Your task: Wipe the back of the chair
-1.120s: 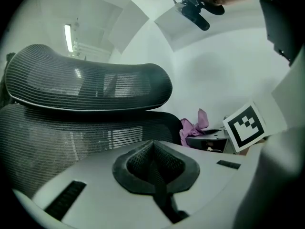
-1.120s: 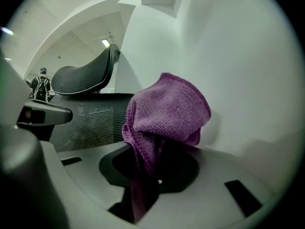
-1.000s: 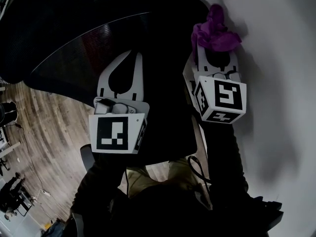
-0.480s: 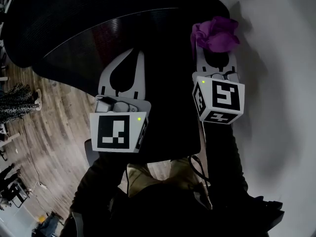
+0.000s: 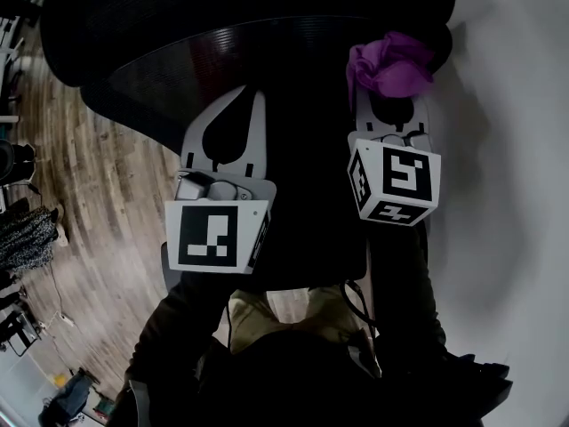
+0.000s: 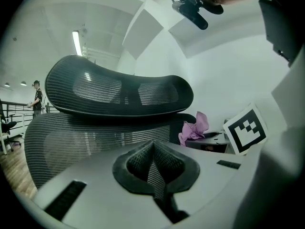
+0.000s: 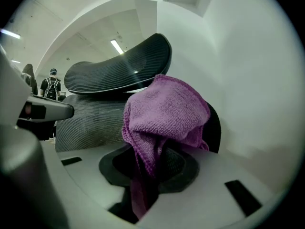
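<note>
The black mesh chair back (image 5: 222, 52) fills the top of the head view. In the left gripper view its headrest (image 6: 119, 92) sits above the backrest mesh (image 6: 71, 137). My left gripper (image 5: 253, 96) is shut with nothing in it, its tips (image 6: 153, 144) close before the mesh. My right gripper (image 5: 389, 85) is shut on a purple cloth (image 5: 391, 60), which bunches over the jaw tips at the chair's right edge. In the right gripper view the cloth (image 7: 164, 113) hides the right gripper's tips (image 7: 157, 144) and part of the chair (image 7: 119, 73).
A white wall (image 5: 516, 194) runs along the right, close to the chair. Wooden floor (image 5: 89, 238) lies at the left, with a person (image 6: 36, 97) standing far off. The holder's dark sleeves and body fill the lower middle of the head view.
The chair back now covers more of the top of the head view. The cloth, earlier seen against the white wall, now lies at the chair's right edge. Both grippers keep their grip states.
</note>
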### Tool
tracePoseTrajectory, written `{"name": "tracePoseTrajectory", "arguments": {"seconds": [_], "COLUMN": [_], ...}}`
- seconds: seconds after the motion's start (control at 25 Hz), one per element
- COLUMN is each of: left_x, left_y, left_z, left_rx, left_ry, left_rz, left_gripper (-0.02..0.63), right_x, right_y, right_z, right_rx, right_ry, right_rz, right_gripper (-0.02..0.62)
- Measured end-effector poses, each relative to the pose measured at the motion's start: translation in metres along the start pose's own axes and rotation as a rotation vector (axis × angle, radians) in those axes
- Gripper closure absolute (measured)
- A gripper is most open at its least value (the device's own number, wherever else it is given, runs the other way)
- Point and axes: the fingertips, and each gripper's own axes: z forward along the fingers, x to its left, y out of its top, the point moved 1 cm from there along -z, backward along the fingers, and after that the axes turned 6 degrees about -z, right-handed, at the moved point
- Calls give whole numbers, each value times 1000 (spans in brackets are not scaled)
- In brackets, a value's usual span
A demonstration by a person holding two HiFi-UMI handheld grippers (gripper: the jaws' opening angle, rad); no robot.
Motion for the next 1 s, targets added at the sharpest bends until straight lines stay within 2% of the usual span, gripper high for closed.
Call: {"name": "tracePoseTrajectory", "arguments": {"seconds": [0.68,1.0], "left_x": [52,74], "left_y": [6,-7], "left_z": [-30,-45], "left_rx": [0,0], "left_ry": [71,101], "left_rz": [-6,0], "left_gripper": [597,597], "right_x": [61,94], "right_y": [18,9], "right_z": [15,23], "right_rx": [-11,-15], "right_ry": [60,94], "right_rz": [-4,-1], "right_gripper": [505,505]}}
